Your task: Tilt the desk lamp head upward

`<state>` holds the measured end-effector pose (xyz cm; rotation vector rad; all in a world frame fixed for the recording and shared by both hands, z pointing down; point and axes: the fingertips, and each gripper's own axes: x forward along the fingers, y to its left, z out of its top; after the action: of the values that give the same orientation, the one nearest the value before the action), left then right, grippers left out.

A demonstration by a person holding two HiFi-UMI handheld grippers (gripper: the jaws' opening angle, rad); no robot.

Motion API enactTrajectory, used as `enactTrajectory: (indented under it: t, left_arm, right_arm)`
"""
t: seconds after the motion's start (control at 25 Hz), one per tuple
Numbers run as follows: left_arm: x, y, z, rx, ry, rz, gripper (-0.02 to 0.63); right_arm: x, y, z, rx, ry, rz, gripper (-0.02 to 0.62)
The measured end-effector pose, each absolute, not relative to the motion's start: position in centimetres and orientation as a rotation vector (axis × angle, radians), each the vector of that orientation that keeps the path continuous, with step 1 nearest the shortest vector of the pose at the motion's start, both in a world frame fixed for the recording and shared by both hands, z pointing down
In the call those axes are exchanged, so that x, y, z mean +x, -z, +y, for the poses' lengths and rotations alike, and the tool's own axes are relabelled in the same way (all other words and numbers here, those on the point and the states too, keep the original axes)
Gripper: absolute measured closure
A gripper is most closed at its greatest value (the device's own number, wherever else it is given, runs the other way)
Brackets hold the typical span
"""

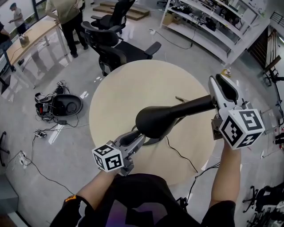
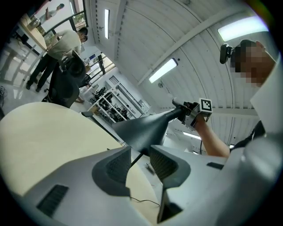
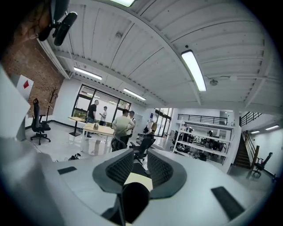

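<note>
A black desk lamp stands on the round beige table [image 1: 133,88]. Its cone-shaped head [image 1: 157,120] [image 2: 146,130] points toward me, and its neck [image 1: 197,105] runs off to the right. My right gripper [image 1: 220,91] [image 3: 140,161] is shut on the end of that neck, which shows as a dark rounded shape [image 3: 132,198] low between the jaws. My left gripper [image 1: 138,136] [image 2: 140,154] sits just under the lamp head by the base ring [image 1: 153,142]. Its jaws stand slightly apart, with the thin stem [image 2: 136,158] showing in the gap, untouched by the pads.
The lamp's cord [image 1: 182,155] trails over the table's near edge. Black office chairs [image 1: 115,48] stand beyond the table. Cables and a black device [image 1: 62,106] lie on the floor at left. People stand by a desk [image 1: 66,13] far left, and shelves [image 1: 208,26] line the back.
</note>
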<state>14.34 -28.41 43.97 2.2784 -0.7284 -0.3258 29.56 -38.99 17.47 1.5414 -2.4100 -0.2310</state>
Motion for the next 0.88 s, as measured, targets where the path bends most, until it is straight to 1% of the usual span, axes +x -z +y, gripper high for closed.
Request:
enactTrajectory:
  t: [0.52,0.88]
  left_arm:
    - [14.6,-44.1,-29.4,2.249,0.370,-0.642,0.445]
    - [11.9,-41.7,-30.1,2.296,0.425,-0.670,0.459]
  right_arm:
    - [30.0,-18.0,-39.4,1.533,0.204,-2.412,0.506]
    - [31.7,-18.9,-40.1,1.617,0.133,-2.416,0.508]
